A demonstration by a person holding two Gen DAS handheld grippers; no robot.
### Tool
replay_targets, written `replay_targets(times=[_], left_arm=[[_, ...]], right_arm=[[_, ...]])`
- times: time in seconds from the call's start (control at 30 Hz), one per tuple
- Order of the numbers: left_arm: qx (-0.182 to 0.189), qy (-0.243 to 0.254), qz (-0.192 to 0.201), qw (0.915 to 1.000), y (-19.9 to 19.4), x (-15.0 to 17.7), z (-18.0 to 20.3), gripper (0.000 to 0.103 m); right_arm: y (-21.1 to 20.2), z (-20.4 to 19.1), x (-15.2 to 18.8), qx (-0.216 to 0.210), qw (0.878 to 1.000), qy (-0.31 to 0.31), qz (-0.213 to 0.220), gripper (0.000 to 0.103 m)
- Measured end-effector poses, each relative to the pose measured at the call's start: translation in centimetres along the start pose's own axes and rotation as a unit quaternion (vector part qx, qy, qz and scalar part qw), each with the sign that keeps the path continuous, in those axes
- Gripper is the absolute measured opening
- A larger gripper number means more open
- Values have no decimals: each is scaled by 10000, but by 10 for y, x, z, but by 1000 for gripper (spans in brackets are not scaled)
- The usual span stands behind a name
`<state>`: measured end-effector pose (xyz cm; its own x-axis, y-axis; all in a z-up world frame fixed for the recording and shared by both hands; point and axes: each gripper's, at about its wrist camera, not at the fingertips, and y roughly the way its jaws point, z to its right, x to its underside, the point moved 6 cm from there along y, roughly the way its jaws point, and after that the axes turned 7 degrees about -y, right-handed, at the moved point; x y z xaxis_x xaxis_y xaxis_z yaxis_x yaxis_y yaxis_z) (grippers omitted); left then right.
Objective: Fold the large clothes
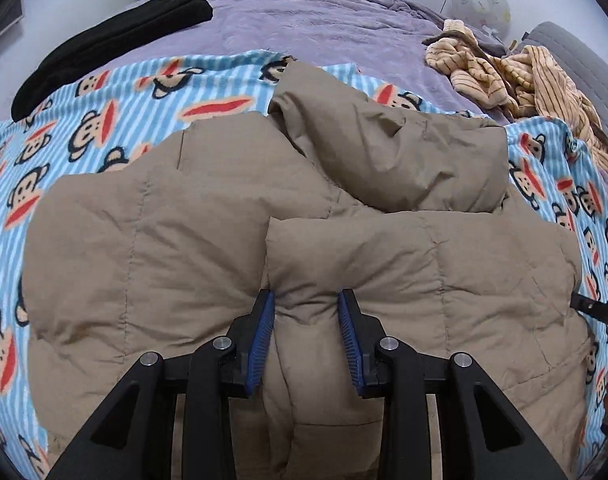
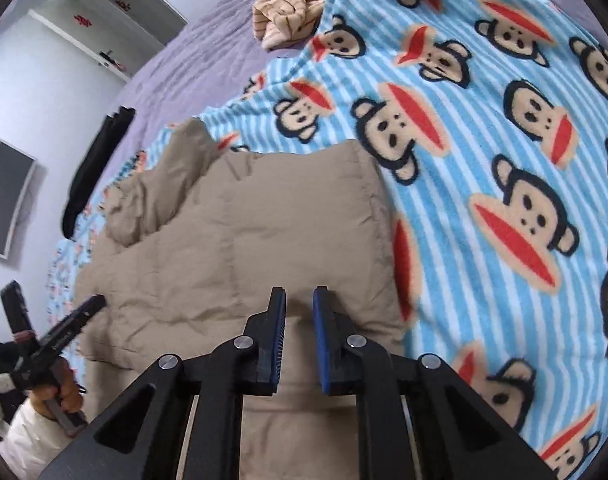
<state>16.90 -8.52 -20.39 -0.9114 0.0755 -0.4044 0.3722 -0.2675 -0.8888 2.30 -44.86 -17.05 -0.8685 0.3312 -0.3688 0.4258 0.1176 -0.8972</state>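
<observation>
A tan quilted puffer jacket (image 1: 207, 232) lies partly folded on a blue striped monkey-print blanket (image 1: 115, 116). My left gripper (image 1: 307, 300) is shut on a thick fold at the jacket's near edge, its blue pads (image 1: 263, 332) pressing the fabric from both sides. In the right wrist view the jacket (image 2: 239, 240) shows again. My right gripper (image 2: 299, 300) is shut on the jacket's near right edge, with a narrow gap filled by fabric. The left gripper and the hand holding it show at the lower left of the right wrist view (image 2: 59, 340).
The blanket lies on a purple bedspread (image 1: 304, 20). A black garment (image 1: 103, 48) lies at the far left. A crumpled yellow striped garment (image 1: 516, 76) sits at the far right. A grey headboard (image 1: 580, 64) and white walls bound the bed.
</observation>
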Motion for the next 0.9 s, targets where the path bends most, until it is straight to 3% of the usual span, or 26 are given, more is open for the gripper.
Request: replay_targets(times=[0.23,0.5,0.53,0.63,0.9], left_arm=[[-141,254,50,9996,11,3,9,35],[-522,270,92,9982,-20,8,2,35],[-583,275,90,9979,-25,10,0,35],[-807,277,14,9964,-36,17,-8,35],[-1084,195,-124,9938,-60,39,-13,35]], right_arm=[[42,26,6,5,9995,318,-15,15],[24,18,10,335,9994,81,-44,19],[20,15,11,395,9992,8,-36,27],[3,7,19,713,9971,-254,2,67],[-35,-1,55,852,9962,-165,20,68]])
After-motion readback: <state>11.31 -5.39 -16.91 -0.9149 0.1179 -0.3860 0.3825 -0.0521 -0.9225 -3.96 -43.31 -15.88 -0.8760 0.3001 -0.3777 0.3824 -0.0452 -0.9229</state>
